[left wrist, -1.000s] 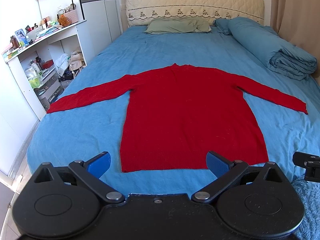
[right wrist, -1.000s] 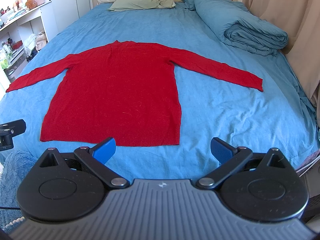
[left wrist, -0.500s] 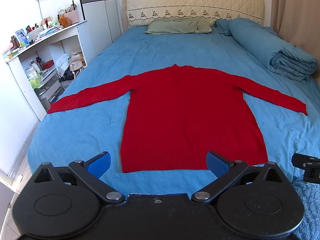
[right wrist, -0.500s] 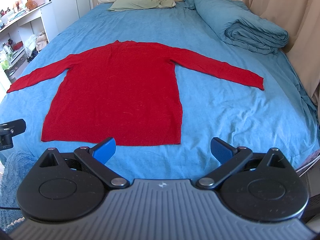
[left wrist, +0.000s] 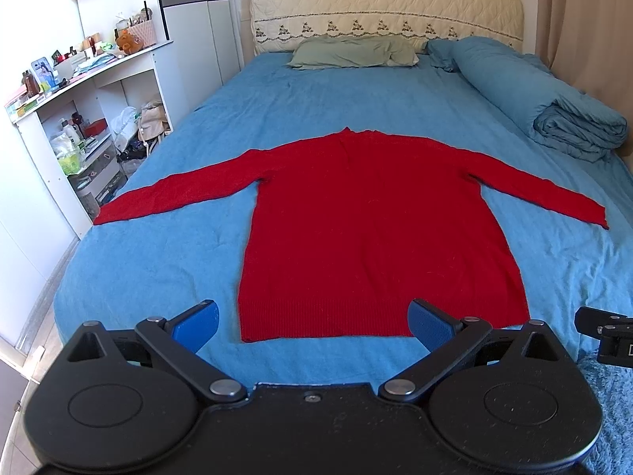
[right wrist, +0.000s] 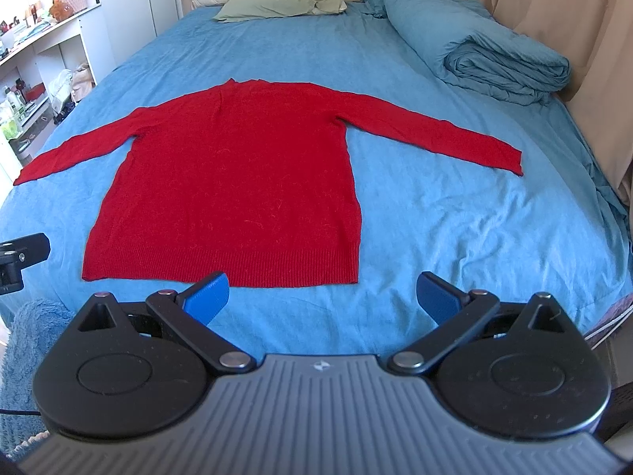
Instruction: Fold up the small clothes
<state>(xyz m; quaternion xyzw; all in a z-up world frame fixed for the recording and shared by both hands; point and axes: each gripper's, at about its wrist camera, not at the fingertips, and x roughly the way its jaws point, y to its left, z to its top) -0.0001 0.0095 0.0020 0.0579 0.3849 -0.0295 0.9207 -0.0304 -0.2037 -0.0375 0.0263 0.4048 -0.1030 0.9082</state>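
Note:
A red long-sleeved sweater [left wrist: 372, 221] [right wrist: 237, 182] lies flat on the blue bed sheet [left wrist: 166, 269] [right wrist: 455, 229], both sleeves spread out sideways and the hem nearest me. My left gripper [left wrist: 312, 322] hovers open just short of the hem, nothing between its blue pads. My right gripper [right wrist: 322, 297] is open too, near the hem's right corner, empty. Each gripper's edge shows in the other's view.
A rolled blue duvet [left wrist: 546, 107] [right wrist: 498, 55] lies at the bed's far right, a green pillow [left wrist: 352, 53] by the headboard. White shelves [left wrist: 75, 126] crowded with items stand left of the bed. A curtain [right wrist: 573, 19] hangs on the right.
Both views have crept slightly forward toward the sweater's hem; the sweater lies unmoved and both grippers stay open.

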